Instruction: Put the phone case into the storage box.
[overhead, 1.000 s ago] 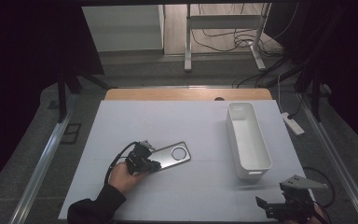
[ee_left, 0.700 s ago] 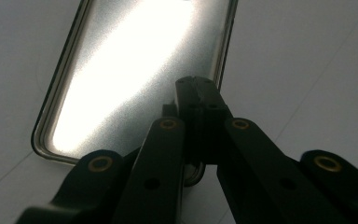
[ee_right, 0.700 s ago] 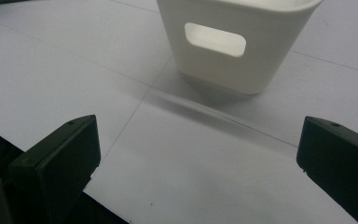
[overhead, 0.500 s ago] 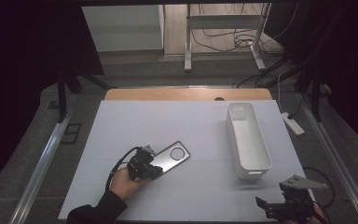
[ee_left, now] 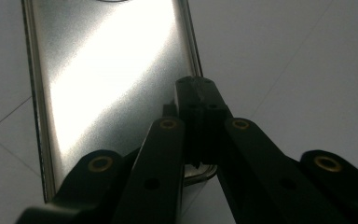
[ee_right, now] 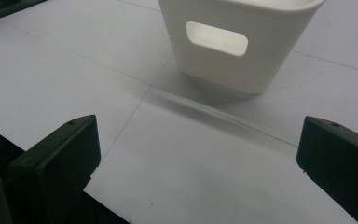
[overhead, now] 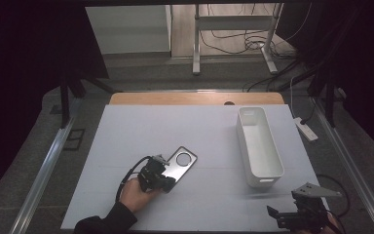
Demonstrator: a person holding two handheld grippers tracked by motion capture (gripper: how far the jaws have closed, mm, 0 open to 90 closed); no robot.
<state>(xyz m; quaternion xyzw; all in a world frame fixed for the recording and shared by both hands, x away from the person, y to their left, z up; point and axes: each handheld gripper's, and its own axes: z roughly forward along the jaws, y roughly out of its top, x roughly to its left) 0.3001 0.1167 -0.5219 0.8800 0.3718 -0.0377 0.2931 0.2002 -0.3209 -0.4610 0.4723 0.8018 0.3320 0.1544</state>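
Observation:
A flat silver metal plate (overhead: 184, 160) with a round ring near its far end lies on the white table (overhead: 141, 131), left of centre. My left gripper (overhead: 167, 172), held in a hand, sits at the plate's near end. In the left gripper view the plate (ee_left: 112, 70) gleams, and the left gripper (ee_left: 195, 93) has its black jaws pressed together over the plate's right rim near the corner. My right gripper (overhead: 288, 212) rests at the table's front right corner. Its jaws stand wide apart in the right gripper view (ee_right: 198, 154), with nothing between them.
A long white plastic bin (overhead: 243, 139) stands at the right, lengthwise away from me; its near end with a handle slot (ee_right: 223, 65) faces the right gripper. A wooden strip borders the table's far edge (overhead: 195, 99). Metal rails run along both sides.
The left hand has shifted slightly toward me and to the right. The plate has swung with it, so its far end now points more away from me. The right gripper has stayed put.

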